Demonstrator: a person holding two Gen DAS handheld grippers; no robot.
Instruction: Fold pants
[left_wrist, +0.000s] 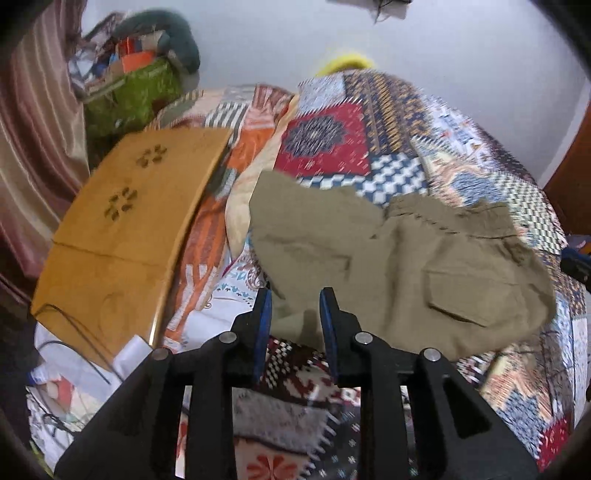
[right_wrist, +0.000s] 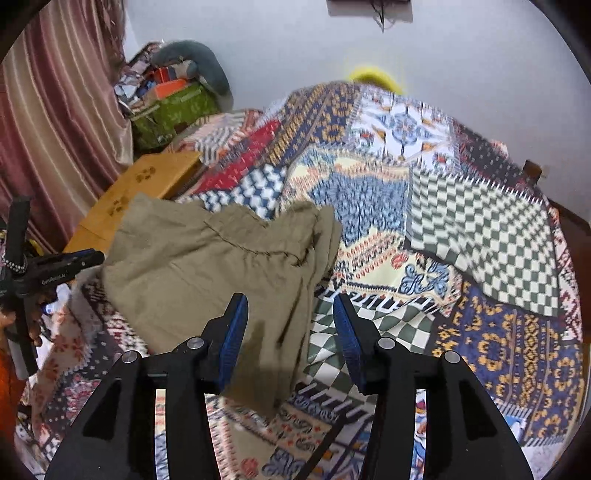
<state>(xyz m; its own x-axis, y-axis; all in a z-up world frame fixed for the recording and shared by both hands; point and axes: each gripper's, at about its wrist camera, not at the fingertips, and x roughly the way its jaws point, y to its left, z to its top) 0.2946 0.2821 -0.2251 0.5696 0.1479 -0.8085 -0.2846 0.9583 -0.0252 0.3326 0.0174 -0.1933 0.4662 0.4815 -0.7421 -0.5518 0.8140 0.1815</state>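
Note:
Khaki pants (left_wrist: 406, 266) lie in a folded heap on a patchwork bedspread (left_wrist: 332, 140), a flap pocket facing up. My left gripper (left_wrist: 295, 295) hovers over their near left edge, blue pads apart, with nothing pinched between them. In the right wrist view the pants (right_wrist: 207, 258) spread left of centre on the bedspread (right_wrist: 480, 221). My right gripper (right_wrist: 290, 299) is open above their near right edge, the cloth lying loose below its fingers. The left gripper (right_wrist: 85, 258) shows at the left border, beside the pants.
A wooden lap table (left_wrist: 122, 221) rests on the bed left of the pants, with cables (left_wrist: 74, 339) and papers by its near corner. A striped curtain (left_wrist: 33, 129) hangs on the left. A green bag (left_wrist: 140, 92) with piled items sits in the far corner.

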